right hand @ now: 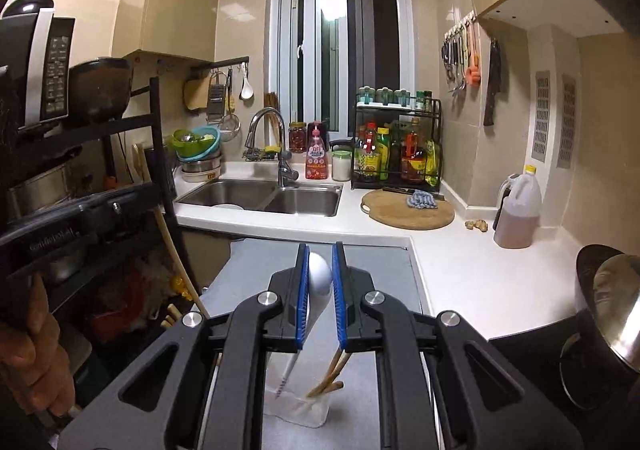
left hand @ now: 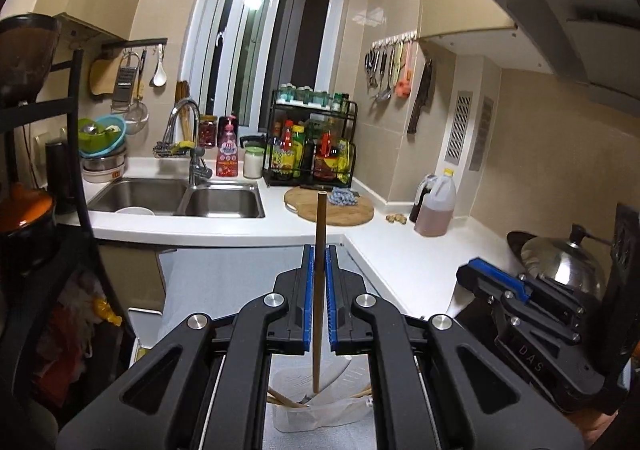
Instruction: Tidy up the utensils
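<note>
My left gripper [left hand: 320, 252] is shut on a long wooden utensil handle [left hand: 319, 218] that stands upright between the blue pads, its lower end hanging over a clear plastic container [left hand: 320, 416]. My right gripper [right hand: 320, 250] is shut on a white utensil with a rounded head [right hand: 320, 274], whose thin handle slants down toward the same container [right hand: 298, 412]. Several wooden utensils [right hand: 332, 378] lean in that container. The right gripper [left hand: 476, 268] also shows low on the right of the left wrist view. In the right wrist view the left gripper [right hand: 148, 192] and a hand [right hand: 36, 362] are at the left.
The container stands on a grey surface [right hand: 376, 262] beside a white L-shaped counter [right hand: 460, 270]. Behind are a double sink [right hand: 264, 198], a round cutting board [right hand: 408, 210], a condiment rack [right hand: 396, 146] and an oil jug [right hand: 518, 210]. A black shelf [right hand: 156, 154] stands left, a lidded pot [left hand: 560, 258] right.
</note>
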The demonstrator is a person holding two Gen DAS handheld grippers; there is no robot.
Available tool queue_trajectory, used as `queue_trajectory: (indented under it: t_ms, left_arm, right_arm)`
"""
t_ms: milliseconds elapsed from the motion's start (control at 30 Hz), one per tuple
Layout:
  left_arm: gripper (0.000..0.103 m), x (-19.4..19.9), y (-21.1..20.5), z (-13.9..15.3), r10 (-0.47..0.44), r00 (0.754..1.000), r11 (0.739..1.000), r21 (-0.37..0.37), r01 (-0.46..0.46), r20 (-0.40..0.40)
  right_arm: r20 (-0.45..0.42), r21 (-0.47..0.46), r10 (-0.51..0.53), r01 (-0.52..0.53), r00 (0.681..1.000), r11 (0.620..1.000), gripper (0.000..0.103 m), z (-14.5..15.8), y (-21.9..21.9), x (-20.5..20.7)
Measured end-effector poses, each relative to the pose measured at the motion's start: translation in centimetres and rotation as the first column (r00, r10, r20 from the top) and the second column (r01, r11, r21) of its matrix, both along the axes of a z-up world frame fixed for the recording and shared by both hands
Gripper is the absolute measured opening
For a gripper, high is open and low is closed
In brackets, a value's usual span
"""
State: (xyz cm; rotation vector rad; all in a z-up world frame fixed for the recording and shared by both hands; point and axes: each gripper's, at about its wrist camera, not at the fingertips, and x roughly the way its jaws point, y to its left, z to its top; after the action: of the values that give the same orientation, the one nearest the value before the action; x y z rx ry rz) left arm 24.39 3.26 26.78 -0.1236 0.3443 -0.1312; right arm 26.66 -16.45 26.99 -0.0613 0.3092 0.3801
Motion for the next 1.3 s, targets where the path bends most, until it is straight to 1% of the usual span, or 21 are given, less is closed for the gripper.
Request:
queue_trajectory:
  t_ms: [67,200,333,433,500,600,667,733,767,800,833,867,967,1000,1033,1100,1167,1200,1233,1267,1300]
  left_arm:
    - [0.006,1.0,-0.1,-1.5,-0.002,1.000,1.000,0.008,0.002,-0.029]
    - [0.006,2.1,0.1,-3.9,-0.015,0.997,1.000,-0.010,0.015,-0.078]
    - [0.006,2.3,0.5,-4.5,-0.025,0.996,0.999,-0.028,0.023,-0.086]
    - [0.006,2.6,0.3,-4.6,-0.036,0.996,0.999,-0.029,0.034,-0.087]
    - [0.006,2.7,-0.1,-5.0,-0.039,0.995,0.999,-0.018,0.037,-0.092]
    - [0.006,3.1,-0.2,-6.0,-0.044,0.992,0.999,-0.016,0.043,-0.116]
    - [0.006,3.2,-0.3,-6.5,-0.051,0.990,0.999,-0.014,0.050,-0.132]
    - [0.007,3.0,-0.3,-6.7,-0.052,0.989,0.999,-0.013,0.051,-0.140]
    - [0.015,2.9,-0.3,-6.7,-0.052,0.989,0.999,-0.010,0.051,-0.140]
    - [0.021,2.6,-0.4,-6.6,-0.050,0.989,0.999,-0.004,0.050,-0.137]
    - [0.029,2.1,-0.4,-6.3,-0.048,0.991,0.999,0.001,0.049,-0.127]
    - [0.030,1.7,-0.4,-6.1,-0.046,0.992,0.999,0.004,0.046,-0.119]
    - [0.035,-0.3,-0.3,-5.0,-0.033,0.996,0.999,0.005,0.033,-0.077]
    - [0.036,-1.2,-0.2,-4.7,-0.024,0.998,1.000,0.005,0.024,-0.060]
    - [0.040,-2.3,-0.1,-4.4,-0.013,0.999,1.000,0.000,0.013,-0.037]
    - [0.049,-4.3,0.1,-4.2,0.004,1.000,1.000,-0.017,-0.004,0.000]
    - [0.062,-6.4,0.0,-4.5,0.027,0.999,0.999,-0.018,-0.026,0.031]
    - [0.065,-7.5,-0.1,-4.8,0.043,0.998,0.999,-0.014,-0.043,0.042]
    - [0.072,-8.6,-0.2,-5.4,0.064,0.997,0.998,-0.009,-0.063,0.050]
    - [0.077,-9.4,-0.2,-5.9,0.076,0.996,0.997,-0.006,-0.075,0.053]
    - [0.078,-10.3,-0.2,-6.8,0.086,0.995,0.996,-0.006,-0.086,0.052]
  right_arm:
    - [-0.002,-0.005,-0.006,0.006,1.000,1.000,0.011,-0.3,0.2,0.5]
    - [0.000,-0.001,-0.009,0.009,1.000,1.000,0.011,-0.7,0.5,1.6]
    - [0.062,0.018,-0.002,0.001,0.998,1.000,0.011,1.3,0.4,0.7]
    - [0.105,-0.016,-0.008,0.010,0.994,1.000,0.011,1.9,1.3,0.9]
    - [0.101,-0.042,-0.009,0.013,0.995,0.999,0.011,1.1,1.9,1.5]
    - [0.076,-0.070,-0.023,0.028,0.997,0.997,0.011,-1.2,2.5,2.6]
    - [0.019,-0.087,-0.020,0.021,1.000,0.996,0.012,-3.0,2.9,3.6]
    - [-0.021,-0.091,-0.015,0.013,1.000,0.996,0.013,-4.1,2.8,4.0]
    - [-0.027,-0.095,-0.018,0.016,0.999,0.995,0.016,-4.4,2.8,4.0]
    - [-0.032,-0.097,-0.018,0.014,0.999,0.995,0.025,-4.4,2.7,3.9]
    - [-0.035,-0.096,-0.015,0.011,0.999,0.995,0.029,-4.3,2.5,3.7]
    - [-0.031,-0.095,-0.017,0.014,0.999,0.995,0.034,-4.2,2.3,3.4]
    - [-0.004,-0.087,-0.031,0.031,1.000,0.996,0.035,-3.2,1.3,1.5]
    - [0.003,-0.077,-0.033,0.033,0.999,0.996,0.039,-2.9,0.8,0.7]
    - [0.010,-0.066,-0.039,0.039,0.999,0.997,0.041,-2.7,0.4,-0.2]
    - [0.019,-0.033,-0.059,0.060,0.998,0.998,0.050,-2.7,-0.8,-2.3]
    - [0.015,0.009,-0.082,0.082,0.997,0.997,0.057,-3.3,-2.0,-4.4]
    - [0.008,0.024,-0.094,0.094,0.996,0.995,0.062,-3.8,-2.5,-5.4]
    - [-0.006,0.036,-0.113,0.113,0.994,0.993,0.065,-4.7,-3.0,-6.5]
    - [-0.019,0.042,-0.124,0.125,0.992,0.991,0.070,-5.5,-3.3,-7.2]
    - [-0.034,0.046,-0.132,0.133,0.991,0.990,0.077,-6.5,-3.6,-8.0]
